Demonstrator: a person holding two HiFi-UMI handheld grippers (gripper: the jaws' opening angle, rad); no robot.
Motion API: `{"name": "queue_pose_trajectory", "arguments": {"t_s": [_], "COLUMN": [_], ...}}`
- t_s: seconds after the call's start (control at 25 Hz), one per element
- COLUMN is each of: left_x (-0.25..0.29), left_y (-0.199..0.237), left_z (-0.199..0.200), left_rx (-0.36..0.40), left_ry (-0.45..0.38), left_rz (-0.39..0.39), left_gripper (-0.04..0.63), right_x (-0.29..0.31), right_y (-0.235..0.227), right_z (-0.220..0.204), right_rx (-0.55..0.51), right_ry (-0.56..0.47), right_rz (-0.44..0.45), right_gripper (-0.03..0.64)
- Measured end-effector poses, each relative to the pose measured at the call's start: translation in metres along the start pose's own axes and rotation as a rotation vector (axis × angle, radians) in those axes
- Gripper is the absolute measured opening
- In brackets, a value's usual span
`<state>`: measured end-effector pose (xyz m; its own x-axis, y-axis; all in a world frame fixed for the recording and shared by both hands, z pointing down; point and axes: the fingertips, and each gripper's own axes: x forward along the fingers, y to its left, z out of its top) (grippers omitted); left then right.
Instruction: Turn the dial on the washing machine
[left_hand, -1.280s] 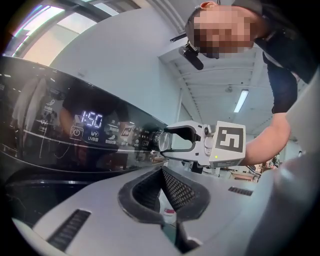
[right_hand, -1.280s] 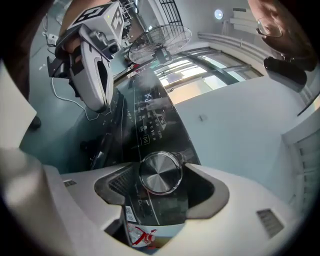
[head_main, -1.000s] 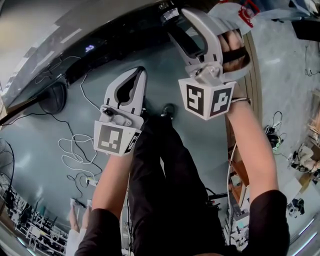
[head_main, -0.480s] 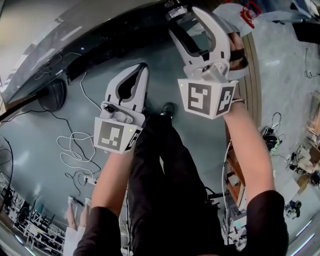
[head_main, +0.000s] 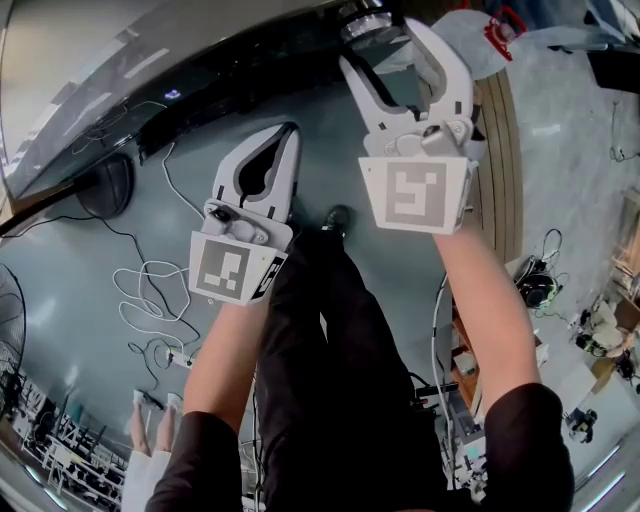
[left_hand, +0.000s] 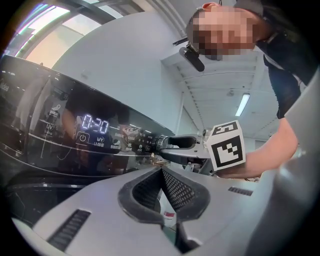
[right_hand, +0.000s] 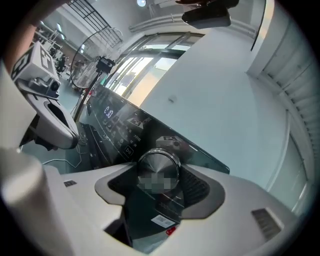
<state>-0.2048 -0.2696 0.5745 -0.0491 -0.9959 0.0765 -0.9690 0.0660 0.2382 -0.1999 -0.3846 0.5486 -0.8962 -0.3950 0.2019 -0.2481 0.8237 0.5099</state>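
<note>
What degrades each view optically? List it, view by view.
Head view: heavy fisheye bends the floor and the control panel. Left gripper view: the glossy panel mirrors reflections, the display glows, and the corners are vignetted. Right gripper view: bright reflections streak the panel, and a mosaic patch covers part of the dial between the right claw's jaws.

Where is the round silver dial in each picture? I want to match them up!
Head view: the dial sits at the top edge, at the tips of the right gripper.
Left gripper view: the dial is small, near the centre, on the dark panel.
Right gripper view: the dial is big, in the centre, between the jaws.
Shared landmark: the glowing display, left of the dial every time.
</note>
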Motion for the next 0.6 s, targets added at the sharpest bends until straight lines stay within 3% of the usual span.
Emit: {"name": "queue_pose_trajectory", "arguments": {"t_s": [0.6], "left_x": [0.0037], "left_y": [-0.0031], "left_z": [0.0026], "left_rx": [0.006], "left_ry": [0.006], "left_rz": [0.004], "left_gripper": [0.014], "right_x": [-0.0015], "right_y": [-0.0032], "right_z": [-0.0058], "right_rx": [0.225], "right_ry": [0.063], "right_rz": [0.004], "right_gripper": [0.278]}}
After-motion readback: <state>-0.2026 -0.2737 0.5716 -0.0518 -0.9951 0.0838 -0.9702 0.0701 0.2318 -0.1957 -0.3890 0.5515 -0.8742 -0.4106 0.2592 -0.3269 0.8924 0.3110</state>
